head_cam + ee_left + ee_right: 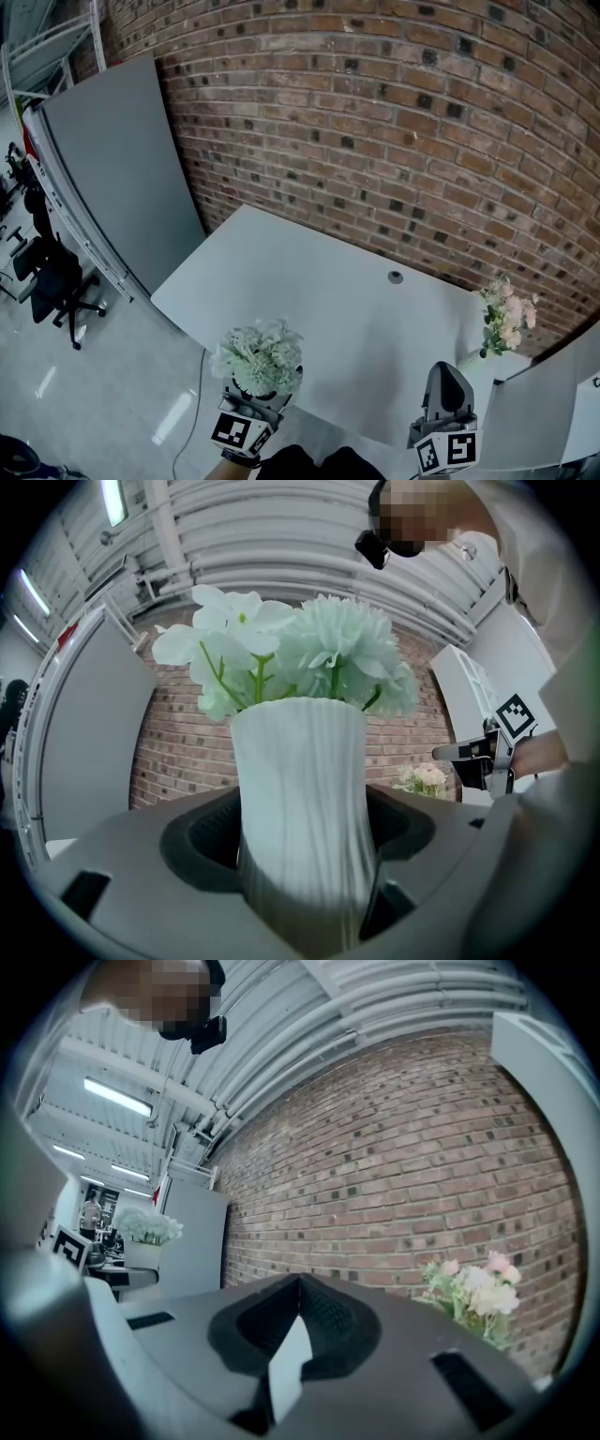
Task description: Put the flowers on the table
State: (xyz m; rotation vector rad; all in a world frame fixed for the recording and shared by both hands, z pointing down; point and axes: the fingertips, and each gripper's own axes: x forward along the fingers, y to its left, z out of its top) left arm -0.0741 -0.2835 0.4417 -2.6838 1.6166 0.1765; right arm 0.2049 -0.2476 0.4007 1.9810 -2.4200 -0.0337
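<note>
left tongs clamp the white vase of pale flowers between them; right tongs closed on nothing

Pale flowers before a red-brown wall
The vase is white with fine upright ribs, and the flowers in it are whitish green; the second bunch is pink and cream on green stems; the table is plain pale grey, the wall's brick is flecked with darker bricks, and the panel is flat grey.
</note>
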